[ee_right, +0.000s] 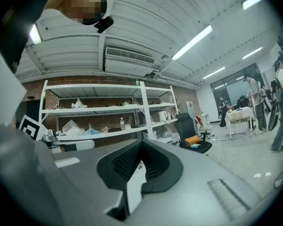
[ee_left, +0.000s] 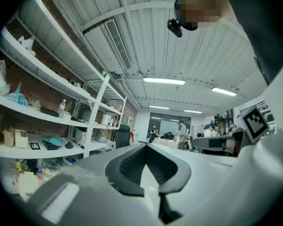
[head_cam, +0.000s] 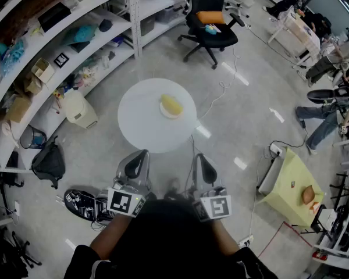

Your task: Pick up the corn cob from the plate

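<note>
A yellow corn cob (head_cam: 171,104) lies on a small white plate (head_cam: 163,111) at the right part of a round white table (head_cam: 141,127). Both grippers hang well short of the table's near edge, close to the person's body, and point level toward it. My left gripper (head_cam: 141,154) has its jaws together with nothing between them; the left gripper view shows its tips (ee_left: 146,146) meeting. My right gripper (head_cam: 200,157) is likewise shut and empty, as the right gripper view (ee_right: 142,142) shows. The corn is in neither gripper view.
White shelving (head_cam: 58,45) full of clutter curves along the left. A black office chair (head_cam: 209,22) stands beyond the table. A beige bin (head_cam: 78,108) and a black bag (head_cam: 49,163) sit on the floor at left. A small yellow-green table (head_cam: 291,188) and seated people are at right.
</note>
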